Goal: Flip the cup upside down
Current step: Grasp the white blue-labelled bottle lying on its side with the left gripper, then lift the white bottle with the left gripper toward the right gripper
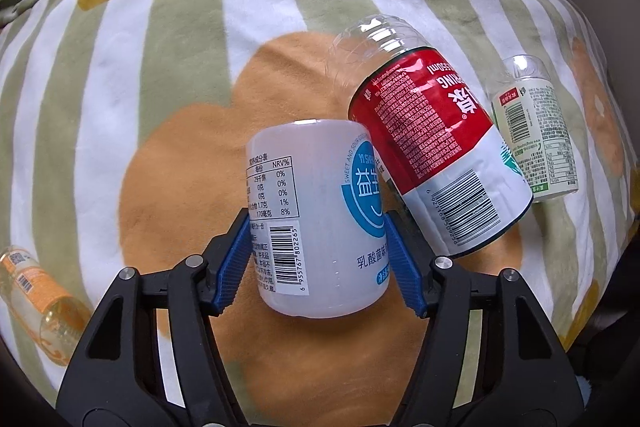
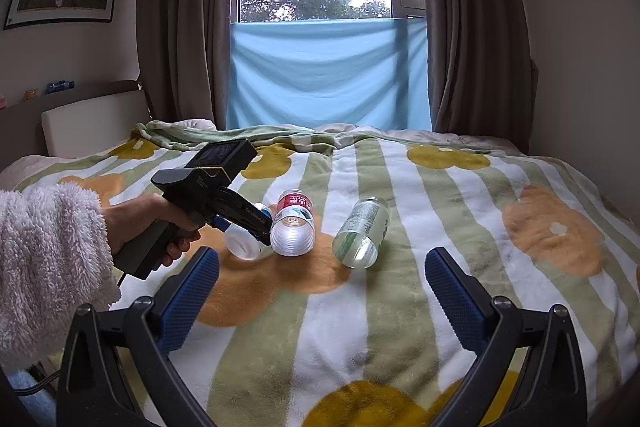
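Nearest: our left gripper (image 1: 320, 259), fingers clamping white cup (image 1: 316, 215) on bed (image 1: 180, 67). Right gripper (image 2: 320, 291) spread, empty. Beyond: red-label cup (image 1: 432, 155), green-label cup (image 1: 536, 135) lying sideways. We judge flip begun, unfinished.

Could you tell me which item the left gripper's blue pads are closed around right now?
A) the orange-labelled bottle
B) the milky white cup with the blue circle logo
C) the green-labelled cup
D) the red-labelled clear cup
B: in the left wrist view the left gripper has a blue pad on either side of the milky white cup, while the red-labelled cup lies free beside it.
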Tool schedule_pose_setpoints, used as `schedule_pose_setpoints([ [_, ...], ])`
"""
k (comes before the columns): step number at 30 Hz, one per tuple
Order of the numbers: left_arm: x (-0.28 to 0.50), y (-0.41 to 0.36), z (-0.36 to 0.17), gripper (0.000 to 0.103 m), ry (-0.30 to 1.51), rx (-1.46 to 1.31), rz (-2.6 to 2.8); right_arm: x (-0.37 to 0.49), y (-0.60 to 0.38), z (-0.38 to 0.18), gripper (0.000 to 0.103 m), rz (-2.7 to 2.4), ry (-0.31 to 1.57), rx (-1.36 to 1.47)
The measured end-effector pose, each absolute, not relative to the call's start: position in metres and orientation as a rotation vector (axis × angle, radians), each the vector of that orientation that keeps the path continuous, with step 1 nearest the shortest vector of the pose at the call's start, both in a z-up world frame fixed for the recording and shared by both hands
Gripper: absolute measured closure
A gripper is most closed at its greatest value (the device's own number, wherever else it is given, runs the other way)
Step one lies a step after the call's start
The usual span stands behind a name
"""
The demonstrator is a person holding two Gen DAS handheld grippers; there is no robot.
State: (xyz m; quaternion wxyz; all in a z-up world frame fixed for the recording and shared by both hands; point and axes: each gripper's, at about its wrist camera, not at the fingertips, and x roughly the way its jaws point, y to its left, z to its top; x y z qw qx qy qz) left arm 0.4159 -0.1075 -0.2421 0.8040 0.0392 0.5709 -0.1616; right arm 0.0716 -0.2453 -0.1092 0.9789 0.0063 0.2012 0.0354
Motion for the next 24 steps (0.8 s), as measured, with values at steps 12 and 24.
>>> schedule_pose_setpoints([
  [12, 0.373, -0.088, -0.200, 0.043, 1.165, 0.101, -0.367, 0.062, -0.246, -0.102, 0.000, 0.057, 0.378, 0.004],
  [24, 0.255, -0.067, -0.160, 0.043, 1.146, 0.196, -0.406, 0.041, -0.236, -0.102, 0.000, 0.142, 0.362, 0.033],
])
